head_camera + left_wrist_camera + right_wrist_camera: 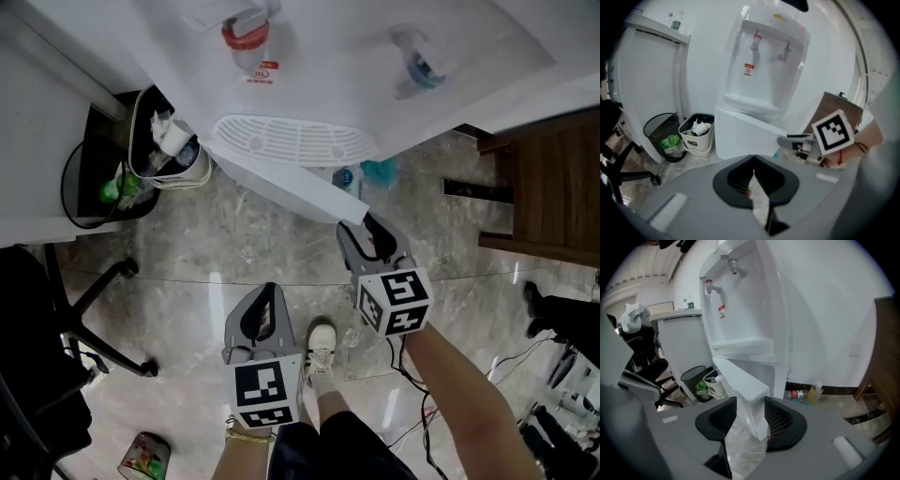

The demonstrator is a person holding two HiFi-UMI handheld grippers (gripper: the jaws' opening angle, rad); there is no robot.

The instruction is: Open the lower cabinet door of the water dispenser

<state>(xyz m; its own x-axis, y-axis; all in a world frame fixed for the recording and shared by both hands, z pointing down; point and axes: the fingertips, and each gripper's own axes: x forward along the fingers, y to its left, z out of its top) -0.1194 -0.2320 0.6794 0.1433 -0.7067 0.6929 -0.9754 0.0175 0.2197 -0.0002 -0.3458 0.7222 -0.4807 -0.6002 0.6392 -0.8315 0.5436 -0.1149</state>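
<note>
Two jaws of my right gripper (367, 231) are closing around the edge of the door (281, 183), which sticks out open at the bottom of the dispenser (319, 56). My left gripper (269, 298) is pinched together, empty, well apart from the door.

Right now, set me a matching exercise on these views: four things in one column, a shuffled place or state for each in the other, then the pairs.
1. lower cabinet door
2. left gripper
3. right gripper
4. white waste bin

A. jaws together, nothing between them
B. on the floor beside a black bin
C. swung out from the water dispenser
D. jaws on either side of the door's free edge

Pairs: 1-C, 2-A, 3-D, 4-B. The right gripper's jaws are closing on that edge.
</note>
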